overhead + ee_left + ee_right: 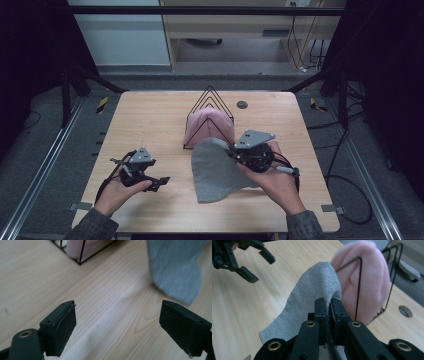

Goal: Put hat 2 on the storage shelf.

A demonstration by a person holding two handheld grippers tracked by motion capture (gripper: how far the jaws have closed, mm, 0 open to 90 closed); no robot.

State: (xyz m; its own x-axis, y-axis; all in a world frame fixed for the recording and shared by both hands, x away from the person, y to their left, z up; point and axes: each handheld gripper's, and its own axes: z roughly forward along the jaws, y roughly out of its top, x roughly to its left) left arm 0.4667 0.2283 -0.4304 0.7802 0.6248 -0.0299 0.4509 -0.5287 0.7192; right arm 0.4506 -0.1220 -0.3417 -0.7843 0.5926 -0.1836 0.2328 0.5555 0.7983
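High view frames a pale wooden table [150, 120] with a small dark round insert [242, 104] near its far edge, grey floor and black frame rails around it, and light cabinets beyond. Just past the right gripper [328, 305], whose jaws are pinched tight on the edge of a grey cloth [309, 297], stands a black wire rack [360, 285] holding what looks like a folded pink cloth [367, 277]. Ahead of the left gripper [117, 322], its jaws wide apart with nothing between them, lies bare wood, the grey cloth hanging beyond its right jaw.

Left gripper [161, 183] agape, right gripper [231, 150] clamped
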